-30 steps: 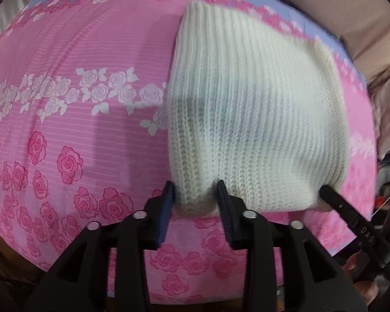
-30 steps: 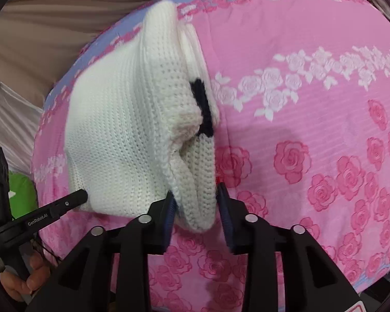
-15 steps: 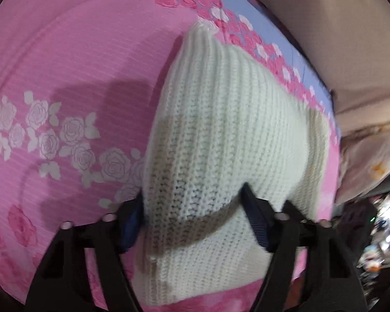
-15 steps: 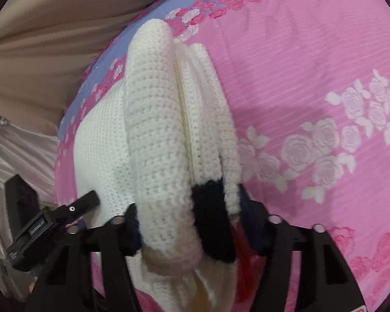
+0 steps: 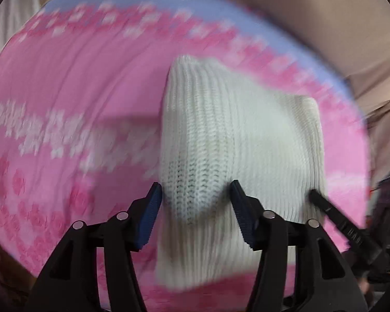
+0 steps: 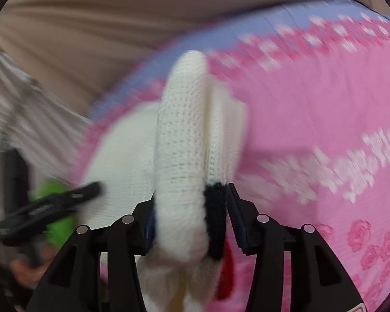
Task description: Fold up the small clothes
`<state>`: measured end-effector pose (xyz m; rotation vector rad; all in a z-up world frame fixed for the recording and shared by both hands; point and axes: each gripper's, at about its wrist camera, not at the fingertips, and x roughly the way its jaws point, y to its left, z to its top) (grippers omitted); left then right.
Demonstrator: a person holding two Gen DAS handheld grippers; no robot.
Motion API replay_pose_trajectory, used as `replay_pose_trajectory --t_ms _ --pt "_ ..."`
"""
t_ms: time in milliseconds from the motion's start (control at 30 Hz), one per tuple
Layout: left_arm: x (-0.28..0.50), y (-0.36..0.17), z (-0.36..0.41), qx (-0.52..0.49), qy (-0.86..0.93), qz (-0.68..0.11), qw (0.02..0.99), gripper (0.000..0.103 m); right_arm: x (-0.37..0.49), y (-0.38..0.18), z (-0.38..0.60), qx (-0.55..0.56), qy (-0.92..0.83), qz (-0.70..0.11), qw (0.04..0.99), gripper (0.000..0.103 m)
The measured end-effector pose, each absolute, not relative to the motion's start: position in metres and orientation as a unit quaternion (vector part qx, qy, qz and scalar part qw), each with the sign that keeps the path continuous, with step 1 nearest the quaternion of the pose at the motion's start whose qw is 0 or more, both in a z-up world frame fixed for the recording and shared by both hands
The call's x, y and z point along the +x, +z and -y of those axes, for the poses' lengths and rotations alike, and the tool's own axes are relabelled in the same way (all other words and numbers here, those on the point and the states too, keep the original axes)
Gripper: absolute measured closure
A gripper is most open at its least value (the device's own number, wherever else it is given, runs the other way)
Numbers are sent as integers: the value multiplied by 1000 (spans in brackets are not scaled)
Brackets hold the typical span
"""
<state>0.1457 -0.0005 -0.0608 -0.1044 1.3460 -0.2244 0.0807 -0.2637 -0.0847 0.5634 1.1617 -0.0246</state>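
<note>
A cream knitted garment (image 5: 236, 140) lies folded on the pink rose-print bedsheet (image 5: 78, 109). My left gripper (image 5: 196, 204) has its jaws spread wide, with a fold of the knit bulging between them. In the right wrist view the same garment (image 6: 182, 140) stands as a thick rolled edge with a black patch (image 6: 215, 208) and a bit of red (image 6: 227, 275). My right gripper (image 6: 191, 208) has the roll and black patch between its pads. Both views are blurred by motion.
The sheet has a lilac border (image 5: 221, 15) at the far edge, with beige fabric (image 6: 117, 26) beyond. The other gripper's black finger (image 5: 335, 218) shows at the garment's right edge. Something green (image 6: 57, 208) sits at the left behind the left gripper (image 6: 52, 202).
Both grippers opened from a tight pinch on the garment's near edge to wide jaws. They have pushed forward over the knit, which folded up toward the far edge.
</note>
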Motion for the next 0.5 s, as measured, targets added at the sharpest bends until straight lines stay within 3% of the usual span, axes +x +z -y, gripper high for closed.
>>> replay_pose_trajectory --t_ms 67,200,333,500 --pt "128 -77 -5 -60 -97 -630 768 50 60 -82 278 328 2 -515 792 64" --pt "104 -75 -5 -41 -67 -610 788 50 44 -39 267 270 -4 -476 837 59" --pt "96 -58 7 -2 -60 -581 812 50 53 -70 241 147 -33 -532 833 59" --pt "85 -38 18 27 -60 -546 835 41 22 -40 241 170 -58 -500 847 55"
